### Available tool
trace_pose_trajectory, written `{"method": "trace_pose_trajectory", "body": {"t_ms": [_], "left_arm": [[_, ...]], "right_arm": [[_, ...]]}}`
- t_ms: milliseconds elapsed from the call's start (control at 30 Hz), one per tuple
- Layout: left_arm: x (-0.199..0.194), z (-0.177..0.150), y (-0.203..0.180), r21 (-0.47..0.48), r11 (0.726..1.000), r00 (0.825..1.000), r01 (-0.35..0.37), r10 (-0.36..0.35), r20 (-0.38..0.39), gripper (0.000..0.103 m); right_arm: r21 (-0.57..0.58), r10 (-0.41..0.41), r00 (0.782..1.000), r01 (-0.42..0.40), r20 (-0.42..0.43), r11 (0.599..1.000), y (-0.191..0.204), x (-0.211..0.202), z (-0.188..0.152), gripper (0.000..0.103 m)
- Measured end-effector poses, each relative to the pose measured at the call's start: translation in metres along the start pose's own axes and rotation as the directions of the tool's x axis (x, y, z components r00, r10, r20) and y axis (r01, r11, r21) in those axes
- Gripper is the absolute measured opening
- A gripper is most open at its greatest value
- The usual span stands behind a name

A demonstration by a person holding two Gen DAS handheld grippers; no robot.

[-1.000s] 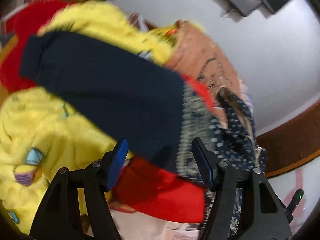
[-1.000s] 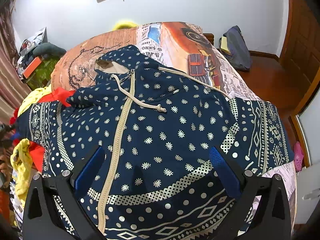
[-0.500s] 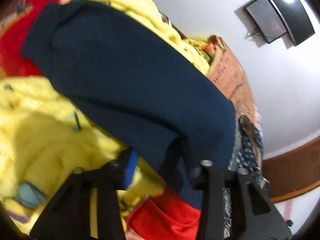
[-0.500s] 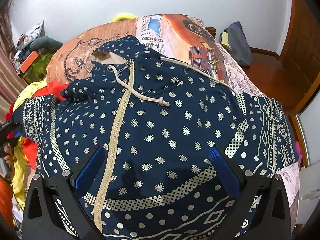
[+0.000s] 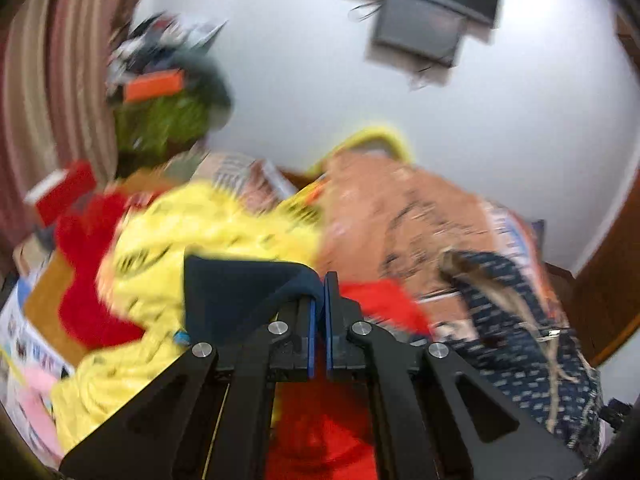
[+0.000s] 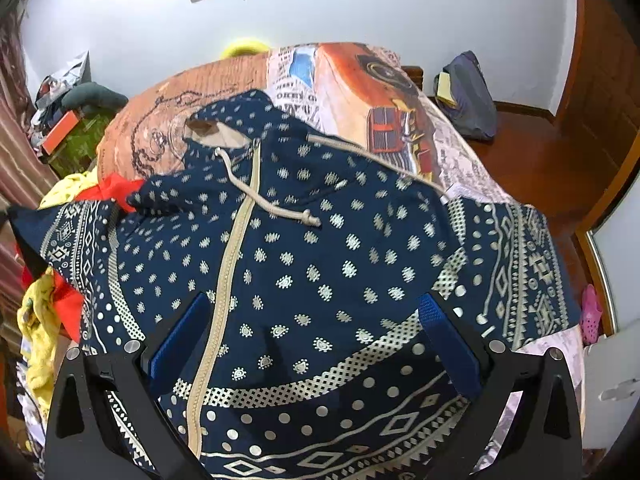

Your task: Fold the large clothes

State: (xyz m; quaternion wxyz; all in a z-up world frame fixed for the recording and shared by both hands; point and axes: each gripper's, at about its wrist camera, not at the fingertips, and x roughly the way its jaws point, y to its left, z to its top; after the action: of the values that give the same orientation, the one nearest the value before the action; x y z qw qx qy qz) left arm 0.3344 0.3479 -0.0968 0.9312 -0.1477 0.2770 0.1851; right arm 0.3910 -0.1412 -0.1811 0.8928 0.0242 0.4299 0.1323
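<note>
Two grippers: left gripper (image 5: 319,280) clenched on navy sleeve cuff (image 5: 240,288); right gripper (image 6: 316,322) released above patterned hoodie (image 6: 320,248). Risk: thin pinch slips, cuff drops.

One patterned hoodie (image 6: 320,260), perhaps two yellow garments (image 5: 168,248), one bedspread (image 6: 360,92)

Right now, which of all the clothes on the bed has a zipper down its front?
The dark blue hoodie with pale dots, spread flat under the right tool. Its beige zipper runs down the middle; the yellow and red clothes show none.
</note>
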Motion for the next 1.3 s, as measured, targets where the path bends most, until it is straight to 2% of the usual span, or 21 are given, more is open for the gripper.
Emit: {"method": "trace_pose_trajectory", "body": {"t_ms": [133, 200, 400, 467, 567, 700, 800, 833, 933, 1000, 1067, 1133, 1167, 1200, 1233, 1267, 1300], "left_arm": [[-0.016, 0.013, -0.063, 0.066, 0.994, 0.995, 0.083, -0.086, 0.043, 0.002], [-0.017, 0.014, -0.096, 0.096, 0.987, 0.991, 0.130, -0.133, 0.031, 0.002], [-0.006, -0.015, -0.175, 0.161, 0.949, 0.962, 0.271, -0.264, -0.065, 0.002], [0.007, -0.033, -0.202, 0.176, 0.931, 0.944, 0.318, -0.295, -0.146, 0.002], [0.027, -0.063, -0.232, 0.195, 0.912, 0.916, 0.361, -0.307, -0.258, 0.002], [0.060, -0.117, -0.268, 0.239, 0.879, 0.857, 0.411, -0.284, -0.430, 0.002], [0.077, -0.152, -0.285, 0.263, 0.860, 0.814, 0.437, -0.253, -0.522, 0.002], [0.081, -0.164, -0.290, 0.276, 0.856, 0.806, 0.437, -0.236, -0.543, 0.002], [0.094, -0.191, -0.297, 0.323, 0.848, 0.801, 0.420, -0.179, -0.572, 0.002], [0.092, -0.195, -0.295, 0.332, 0.845, 0.812, 0.419, -0.184, -0.554, 0.003], [0.089, -0.196, -0.294, 0.337, 0.840, 0.808, 0.426, -0.186, -0.559, 0.009], [0.087, -0.198, -0.292, 0.321, 0.834, 0.787, 0.448, -0.197, -0.585, 0.020], [0.085, -0.199, -0.290, 0.308, 0.830, 0.769, 0.466, -0.208, -0.604, 0.028], [0.083, -0.200, -0.290, 0.301, 0.827, 0.759, 0.475, -0.213, -0.615, 0.038], [0.079, -0.200, -0.286, 0.297, 0.825, 0.749, 0.482, -0.212, -0.627, 0.043], [0.074, -0.198, -0.281, 0.299, 0.823, 0.748, 0.483, -0.210, -0.630, 0.047], [0.067, -0.198, -0.276, 0.303, 0.822, 0.750, 0.482, -0.210, -0.627, 0.047]], "right_arm": [[0.026, 0.001, 0.999, -0.002, 0.036, 1.000, -0.006, -0.012, 0.005, 0.103], [0.038, 0.010, 0.999, -0.012, 0.047, 0.999, -0.010, -0.017, 0.007, 0.103], [0.050, 0.018, 0.997, -0.022, 0.070, 0.998, -0.019, -0.028, 0.009, 0.103], [0.051, 0.017, 0.997, -0.020, 0.074, 0.998, -0.022, -0.030, 0.008, 0.103], [0.050, 0.012, 0.997, -0.015, 0.072, 0.999, -0.026, -0.031, 0.006, 0.103], [0.045, 0.003, 0.998, -0.006, 0.061, 0.999, -0.033, -0.030, 0.002, 0.103], [0.028, -0.015, 0.999, 0.013, 0.053, 1.000, -0.036, -0.029, -0.002, 0.103], [0.021, -0.019, 0.999, 0.018, 0.047, 1.000, -0.037, -0.028, -0.003, 0.103], [0.000, -0.036, 0.999, 0.036, 0.034, 0.999, -0.039, -0.027, -0.007, 0.103], [-0.013, -0.049, 0.998, 0.049, 0.026, 0.999, -0.039, -0.026, -0.009, 0.103], [-0.028, -0.062, 0.998, 0.062, 0.018, 0.998, -0.038, -0.024, -0.010, 0.103], [-0.042, -0.072, 0.997, 0.072, 0.010, 0.997, -0.034, -0.023, -0.010, 0.103], [-0.048, -0.075, 0.997, 0.075, 0.007, 0.996, -0.031, -0.023, -0.010, 0.103], [-0.057, -0.073, 0.997, 0.073, 0.007, 0.996, -0.027, -0.024, -0.009, 0.103], [-0.068, -0.069, 0.998, 0.070, 0.011, 0.995, -0.022, -0.025, -0.008, 0.103], [-0.080, -0.067, 0.998, 0.068, 0.017, 0.994, -0.017, -0.027, -0.007, 0.103], [-0.094, -0.065, 0.998, 0.067, 0.024, 0.993, -0.010, -0.029, -0.005, 0.103]]}}
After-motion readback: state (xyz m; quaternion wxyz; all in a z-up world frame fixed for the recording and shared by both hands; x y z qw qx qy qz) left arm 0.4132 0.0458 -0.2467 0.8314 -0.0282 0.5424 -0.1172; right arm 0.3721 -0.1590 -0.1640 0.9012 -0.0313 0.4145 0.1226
